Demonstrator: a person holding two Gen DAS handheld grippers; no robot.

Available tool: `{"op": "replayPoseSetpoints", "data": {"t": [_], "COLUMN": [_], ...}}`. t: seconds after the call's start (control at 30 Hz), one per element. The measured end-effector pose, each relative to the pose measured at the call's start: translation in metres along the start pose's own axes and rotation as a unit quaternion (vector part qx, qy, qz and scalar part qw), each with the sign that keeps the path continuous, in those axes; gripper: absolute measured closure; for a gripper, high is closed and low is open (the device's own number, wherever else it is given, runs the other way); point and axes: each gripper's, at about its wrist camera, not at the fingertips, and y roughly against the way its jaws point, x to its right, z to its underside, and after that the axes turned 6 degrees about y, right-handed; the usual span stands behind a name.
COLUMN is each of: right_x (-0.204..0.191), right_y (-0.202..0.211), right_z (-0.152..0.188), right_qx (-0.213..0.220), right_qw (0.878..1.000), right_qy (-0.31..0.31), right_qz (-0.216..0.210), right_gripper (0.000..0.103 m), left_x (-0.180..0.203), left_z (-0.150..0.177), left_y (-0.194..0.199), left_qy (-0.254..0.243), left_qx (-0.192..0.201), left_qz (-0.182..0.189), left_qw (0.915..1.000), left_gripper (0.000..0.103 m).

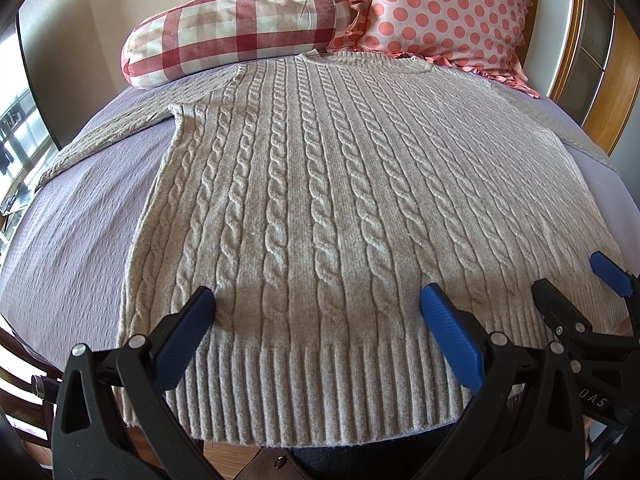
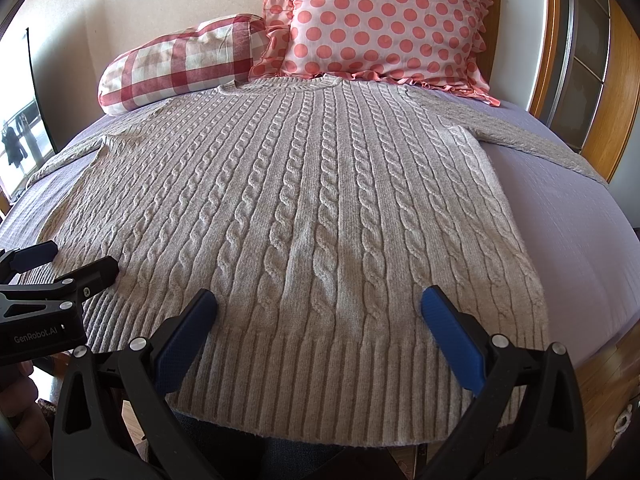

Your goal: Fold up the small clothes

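A light grey cable-knit sweater (image 1: 320, 184) lies flat and spread out on a lilac bedspread (image 1: 80, 232), neck far, ribbed hem near, sleeves out to both sides. It also shows in the right wrist view (image 2: 312, 200). My left gripper (image 1: 318, 300) is open and empty, its blue pads hovering over the hem's left-middle part. My right gripper (image 2: 318, 300) is open and empty over the hem's right-middle part. The right gripper shows at the right edge of the left wrist view (image 1: 576, 280); the left gripper shows at the left edge of the right wrist view (image 2: 76, 258).
A red-and-white checked bolster pillow (image 1: 236, 32) and a pink polka-dot ruffled pillow (image 1: 444, 12) lie beyond the neck. A wooden headboard or frame (image 1: 600, 92) stands at the right. The bedspread (image 2: 568, 216) is bare to the sweater's sides. The hem overhangs the near edge.
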Motion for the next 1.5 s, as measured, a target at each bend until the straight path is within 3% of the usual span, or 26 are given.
{"op": "replayPoseSetpoints", "data": {"t": [0.67,0.8,0.93,1.07,1.23,1.27,1.37,1.43,1.5], "right_x": [-0.003,0.004,0.042,0.138,0.279,0.304,0.373,0.407,0.431], "right_y": [-0.002,-0.003,0.006,0.017,-0.010,-0.019,-0.052,-0.072,-0.084], "right_z": [0.000,0.001,-0.015,-0.057,-0.098,-0.101,-0.100,-0.091,-0.080], "right_qx": [0.003,0.025,0.046,0.081,0.075,0.069,0.047,0.030,0.021], "right_qw": [1.000,0.999,0.995,0.989,0.962,0.953,0.919,0.891,0.865], "right_qy": [-0.001,0.019,-0.020,-0.120,-0.260,-0.291,-0.390,-0.449,-0.495], "right_qz": [0.000,-0.026,-0.087,-0.039,0.033,0.042,0.048,0.057,0.076], "right_gripper": [0.001,0.001,0.001,0.001,0.003,0.015,0.041,0.051,0.053], "left_x": [0.000,0.000,0.000,0.002,-0.014,-0.020,-0.043,-0.063,-0.084], "left_z": [0.000,0.000,0.000,0.001,-0.012,-0.018,-0.038,-0.054,-0.071], "left_y": [0.000,0.000,0.000,0.001,0.002,0.005,0.014,0.017,0.014], "left_qy": [0.000,-0.001,-0.004,-0.016,-0.005,0.004,0.029,0.049,0.074], "left_qx": [0.000,0.000,0.004,0.013,0.028,0.037,0.075,0.097,0.103], "left_qz": [0.000,0.000,0.002,0.008,0.050,0.059,0.072,0.084,0.090], "left_qw": [1.0000,1.0000,1.0000,0.9997,0.9984,0.9976,0.9942,0.9906,0.9878], "left_gripper": [0.002,0.002,0.002,0.002,0.002,0.002,0.002,0.002,0.002]}}
